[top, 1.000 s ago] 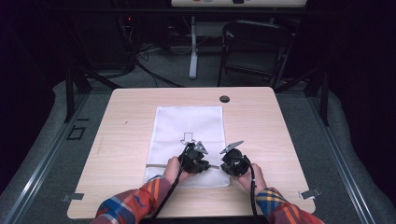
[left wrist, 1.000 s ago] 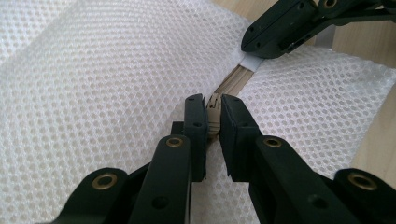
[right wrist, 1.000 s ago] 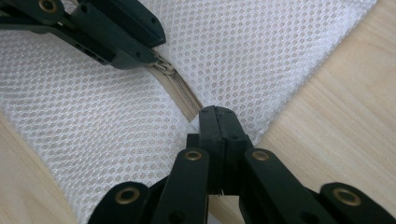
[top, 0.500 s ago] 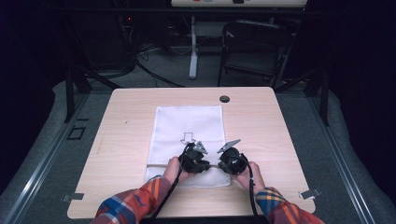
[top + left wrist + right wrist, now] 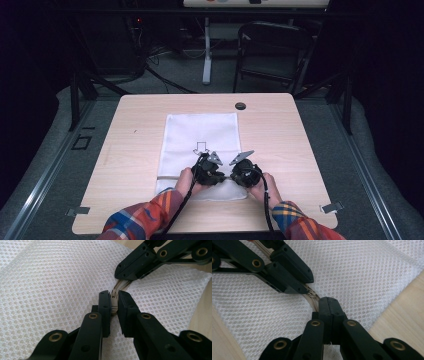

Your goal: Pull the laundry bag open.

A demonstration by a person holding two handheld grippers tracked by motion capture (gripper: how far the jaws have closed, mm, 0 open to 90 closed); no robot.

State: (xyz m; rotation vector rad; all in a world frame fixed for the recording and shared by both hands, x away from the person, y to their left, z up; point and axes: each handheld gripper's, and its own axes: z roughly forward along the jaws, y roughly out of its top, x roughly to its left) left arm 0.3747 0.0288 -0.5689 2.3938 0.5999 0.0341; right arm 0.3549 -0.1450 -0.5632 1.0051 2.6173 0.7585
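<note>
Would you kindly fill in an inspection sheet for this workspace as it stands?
Surface: light wooden table with a round dark grommet.
Job's things: white mesh bag lying flat; its zipper runs near the front edge.
Clutter: nothing seen.
Grippers: left hand-held gripper shut on the zipper; right hand-held gripper shut on the zipper beside it.
Cables: one trails from each gripper toward the person.
Surroundings: folding chair, dark floor.

hidden: zipper [image 5: 114,298] slider, between tongs | cut off: mesh bag [image 5: 50,290] edges | arrow mark [image 5: 201,147]: possibly printed
</note>
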